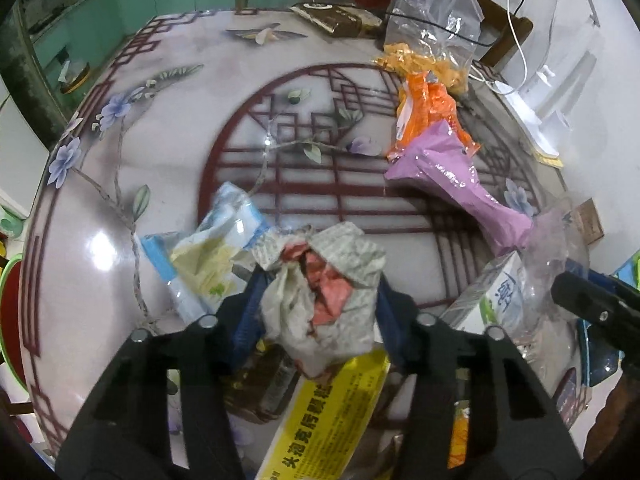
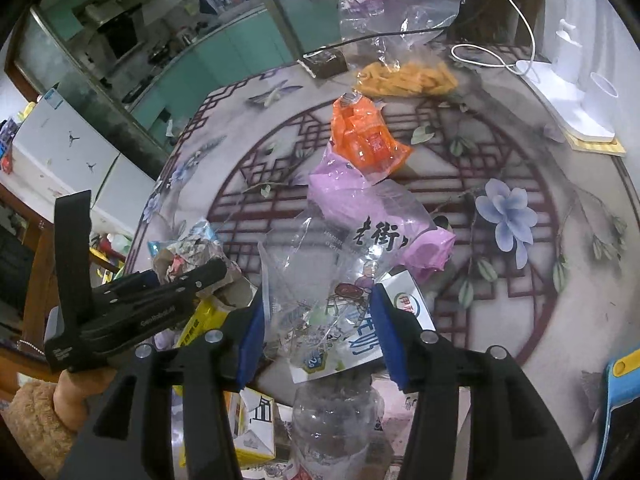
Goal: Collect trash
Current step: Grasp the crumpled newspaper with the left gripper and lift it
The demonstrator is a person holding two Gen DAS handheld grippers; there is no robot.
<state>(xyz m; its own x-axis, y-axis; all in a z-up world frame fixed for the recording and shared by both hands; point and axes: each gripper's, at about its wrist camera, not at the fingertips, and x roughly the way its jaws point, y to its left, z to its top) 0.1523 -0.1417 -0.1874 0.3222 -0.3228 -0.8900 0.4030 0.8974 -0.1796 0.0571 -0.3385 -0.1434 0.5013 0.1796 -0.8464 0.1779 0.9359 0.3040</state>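
Note:
My left gripper [image 1: 318,292] is shut on a crumpled newspaper wad [image 1: 324,284] with red paper inside, held above the table; it also shows in the right wrist view [image 2: 188,260]. My right gripper [image 2: 320,320] is shut on a clear printed plastic bag [image 2: 332,272], held above a crushed clear bottle [image 2: 336,420]. On the table lie a pink wrapper [image 1: 452,176], an orange wrapper [image 1: 428,108], a yellow snack bag [image 2: 408,76], a blue-white wrapper [image 1: 224,232], a yellow box [image 1: 332,412] and a milk carton [image 1: 496,292].
The round patterned table [image 1: 160,128] has its edge at the left. A tall clear bag [image 1: 436,12], a brown box [image 1: 340,20] and white cables [image 2: 500,56] stand at the back. A white stand with cup [image 2: 580,108] is at the right. A blue device [image 2: 620,400] lies at the near right.

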